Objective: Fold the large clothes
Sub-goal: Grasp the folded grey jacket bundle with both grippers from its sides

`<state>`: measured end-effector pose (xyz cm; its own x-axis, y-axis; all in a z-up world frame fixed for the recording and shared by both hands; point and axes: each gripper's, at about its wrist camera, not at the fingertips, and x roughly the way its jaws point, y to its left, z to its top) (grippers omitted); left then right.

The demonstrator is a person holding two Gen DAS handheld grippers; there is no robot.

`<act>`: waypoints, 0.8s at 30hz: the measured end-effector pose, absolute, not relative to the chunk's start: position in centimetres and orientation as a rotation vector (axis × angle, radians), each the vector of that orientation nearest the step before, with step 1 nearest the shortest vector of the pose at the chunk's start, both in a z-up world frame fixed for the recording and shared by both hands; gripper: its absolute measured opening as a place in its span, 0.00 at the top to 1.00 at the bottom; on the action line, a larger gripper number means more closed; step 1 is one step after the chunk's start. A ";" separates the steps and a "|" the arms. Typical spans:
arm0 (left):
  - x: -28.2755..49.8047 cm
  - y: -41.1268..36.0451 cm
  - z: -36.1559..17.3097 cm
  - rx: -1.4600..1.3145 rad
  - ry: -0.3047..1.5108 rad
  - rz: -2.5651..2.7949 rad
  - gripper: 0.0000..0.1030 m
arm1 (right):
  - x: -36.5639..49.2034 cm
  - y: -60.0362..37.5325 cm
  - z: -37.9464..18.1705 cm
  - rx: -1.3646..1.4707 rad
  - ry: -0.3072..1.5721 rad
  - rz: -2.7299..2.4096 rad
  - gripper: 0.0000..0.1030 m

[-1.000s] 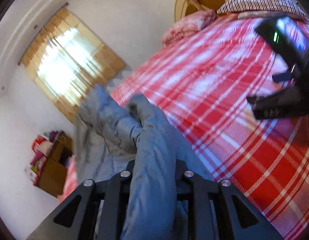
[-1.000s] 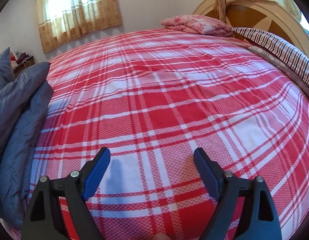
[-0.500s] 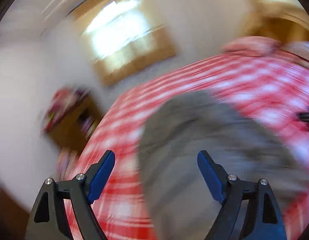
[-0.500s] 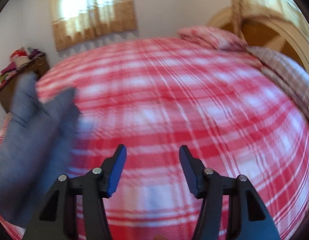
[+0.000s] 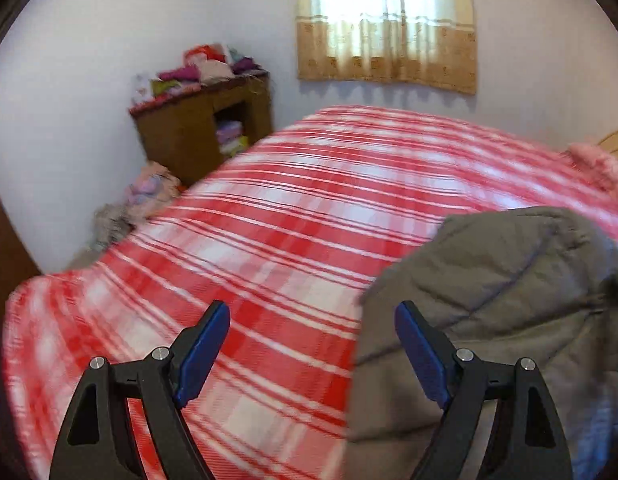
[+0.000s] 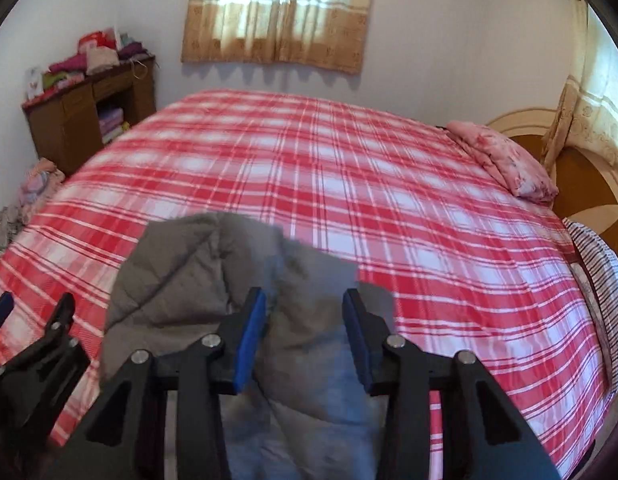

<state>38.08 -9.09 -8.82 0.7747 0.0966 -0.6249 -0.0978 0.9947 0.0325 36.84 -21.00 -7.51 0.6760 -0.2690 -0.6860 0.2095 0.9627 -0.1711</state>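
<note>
Grey quilted jacket (image 6: 213,280) is lying bunched on the red plaid bedspread (image 6: 349,184) — folding barely begun. My right gripper (image 6: 305,336) has just been closing around a fold, not yet pinching; left gripper (image 5: 313,356) is hanging spread, empty, beside it.

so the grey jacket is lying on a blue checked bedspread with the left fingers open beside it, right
Not quite: the bedspread is red and white checked, not blue, as the left wrist view shows. The rest holds: the grey jacket lies on it and the left fingers stand open beside it.
</note>
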 end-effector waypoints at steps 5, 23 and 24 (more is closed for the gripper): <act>38.6 -12.7 -9.8 0.037 0.663 -0.038 0.18 | 34.5 -25.4 -11.9 -0.018 0.767 -0.332 0.64; 38.8 -21.6 -15.2 0.211 0.686 -0.124 0.11 | 32.4 -30.6 -16.9 0.120 0.706 -0.338 0.63; 38.8 -21.6 -15.4 0.204 0.685 -0.125 0.10 | 32.5 -30.6 -17.0 0.119 0.708 -0.337 0.63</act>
<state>38.81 -21.59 -15.37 0.7683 -0.0472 -0.6383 0.1807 0.9727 0.1457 32.46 -30.64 -17.00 0.7083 -0.2624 -0.6554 0.3426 0.9395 -0.0059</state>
